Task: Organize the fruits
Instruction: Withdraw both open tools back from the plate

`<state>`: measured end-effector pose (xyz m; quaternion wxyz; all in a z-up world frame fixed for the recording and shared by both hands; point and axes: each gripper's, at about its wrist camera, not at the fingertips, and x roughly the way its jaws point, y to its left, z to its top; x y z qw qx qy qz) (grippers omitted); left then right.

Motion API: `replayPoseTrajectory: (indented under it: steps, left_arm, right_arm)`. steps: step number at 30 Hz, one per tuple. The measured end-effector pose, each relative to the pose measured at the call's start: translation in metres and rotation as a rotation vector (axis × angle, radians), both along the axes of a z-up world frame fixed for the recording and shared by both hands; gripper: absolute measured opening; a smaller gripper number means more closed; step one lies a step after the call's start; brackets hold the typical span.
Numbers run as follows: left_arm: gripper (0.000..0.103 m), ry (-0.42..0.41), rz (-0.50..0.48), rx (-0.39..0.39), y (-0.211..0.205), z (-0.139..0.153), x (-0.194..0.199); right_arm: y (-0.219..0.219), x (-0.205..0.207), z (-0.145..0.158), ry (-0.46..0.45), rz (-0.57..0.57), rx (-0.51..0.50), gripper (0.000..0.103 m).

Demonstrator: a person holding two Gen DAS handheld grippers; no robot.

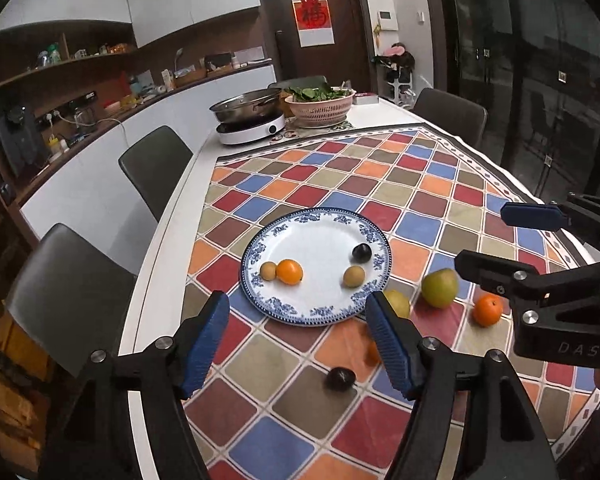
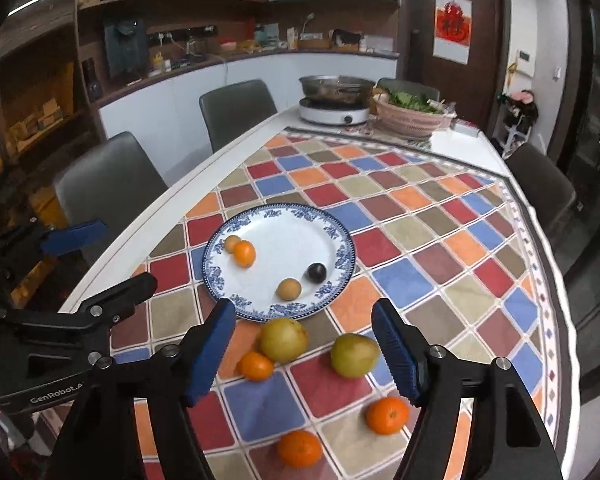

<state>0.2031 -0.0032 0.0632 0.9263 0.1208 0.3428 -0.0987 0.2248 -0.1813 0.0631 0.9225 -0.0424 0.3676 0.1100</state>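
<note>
A blue-rimmed white plate sits on the chequered cloth. On it lie an orange, two small tan fruits and a dark plum. On the cloth near the plate lie two green-yellow pears, three oranges and another dark plum. My left gripper is open and empty, above the plate's near rim. My right gripper is open and empty, above the pears.
At the table's far end stand an induction cooker with a steel pot and a pink colander of greens. Grey chairs line the left side and one the far right. The table's white edge runs close to the plate's left.
</note>
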Motion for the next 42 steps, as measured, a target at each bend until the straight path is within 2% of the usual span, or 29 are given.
replayPoseTrajectory:
  steps: [10, 23, 30, 37, 42]
  left_arm:
    - [0.077, -0.059, 0.027, -0.001, 0.014, 0.001, -0.054]
    - [0.077, 0.008, 0.010, 0.015, 0.026, -0.026, -0.084]
    - [0.077, 0.044, -0.025, 0.054, 0.022, -0.043, -0.087]
    - [0.077, 0.091, -0.043, 0.080, 0.019, -0.062, -0.074]
    - [0.077, 0.123, -0.057, 0.082, 0.019, -0.075, -0.061]
  right_arm:
    - [-0.002, -0.041, 0.004, -0.016, -0.044, -0.055, 0.071]
    - [0.012, -0.074, -0.021, 0.059, -0.027, -0.096, 0.071]
    - [0.008, -0.080, -0.048, 0.146, -0.046, -0.099, 0.071]
    - [-0.001, -0.074, -0.083, 0.282, -0.097, -0.072, 0.071]
    - [-0.004, -0.068, -0.095, 0.307, -0.136, -0.076, 0.071]
